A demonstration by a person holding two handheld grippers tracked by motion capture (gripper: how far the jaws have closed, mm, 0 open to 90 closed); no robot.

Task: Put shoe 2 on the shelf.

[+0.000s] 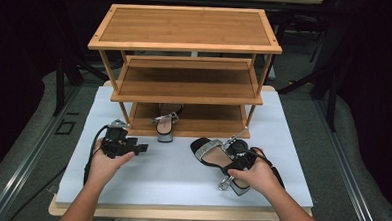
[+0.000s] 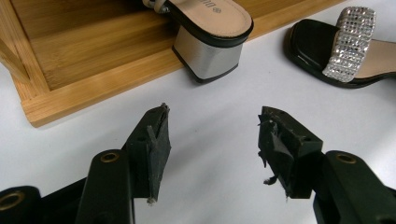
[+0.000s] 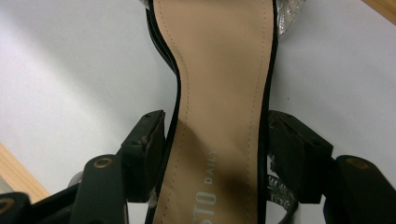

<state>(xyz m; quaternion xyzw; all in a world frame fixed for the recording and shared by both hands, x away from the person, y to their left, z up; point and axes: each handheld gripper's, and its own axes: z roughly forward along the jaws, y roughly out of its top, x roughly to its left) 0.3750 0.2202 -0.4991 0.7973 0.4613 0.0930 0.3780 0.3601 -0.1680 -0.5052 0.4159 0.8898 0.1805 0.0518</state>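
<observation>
A black sandal [image 1: 211, 152] with a glittery silver strap and silver block heel lies on the white tabletop [image 1: 171, 177], toe toward the rack. My right gripper [image 1: 238, 161] is shut on it, one jaw pressed to each side of its tan insole [image 3: 219, 70], as the right gripper view [image 3: 217, 149] shows. The matching sandal [image 1: 166, 123] stands on the bottom shelf of the wooden rack [image 1: 187, 27], its heel [image 2: 210, 60] over the shelf's front edge. My left gripper [image 1: 140, 149] hovers open and holds nothing, jaws [image 2: 212, 135] aimed at that heel.
The three-tier bamboo rack stands at the back of the table; its middle and top shelves are bare. The bottom shelf's front lip [image 2: 93, 93] is just ahead of the left gripper. Dark floor and metal frames surround the table.
</observation>
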